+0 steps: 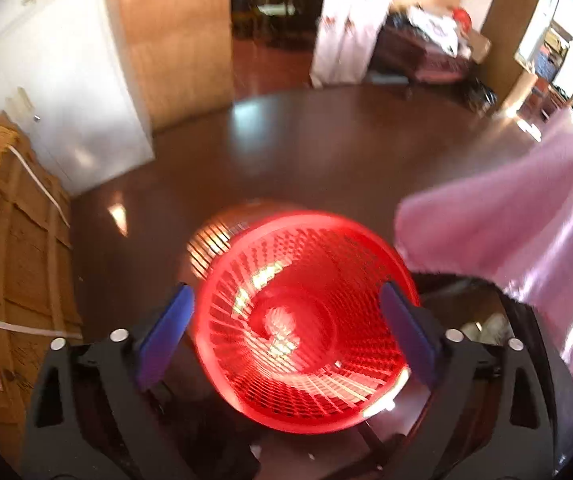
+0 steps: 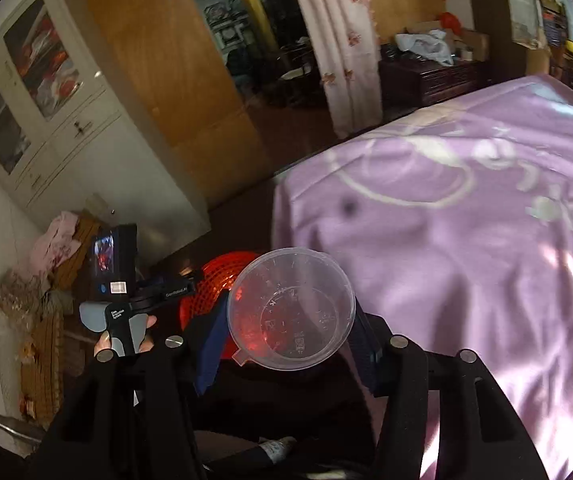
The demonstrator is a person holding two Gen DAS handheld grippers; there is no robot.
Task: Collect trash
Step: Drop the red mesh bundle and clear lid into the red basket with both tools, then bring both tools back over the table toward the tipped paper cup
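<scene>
A red mesh waste basket (image 1: 306, 360) stands on the dark floor right below my left gripper (image 1: 286, 292). That gripper's blue fingers (image 1: 166, 332) are spread wide over the rim, open with nothing held. Something pale lies at the basket's bottom, blurred. My right gripper (image 2: 286, 340) is shut on a clear plastic bowl (image 2: 290, 308), mouth facing the camera, held above and to the right of the basket (image 2: 214, 280). In the right wrist view a hand (image 2: 102, 345) holds the left gripper's handle just left of the basket.
A bed with a pink-purple cover (image 2: 446, 240) fills the right side, and its corner (image 1: 526, 220) hangs close to the basket. A cardboard box (image 1: 14, 240) and a white cabinet (image 1: 66, 100) stand at the left. Glossy brown floor (image 1: 286, 152) stretches to an open doorway.
</scene>
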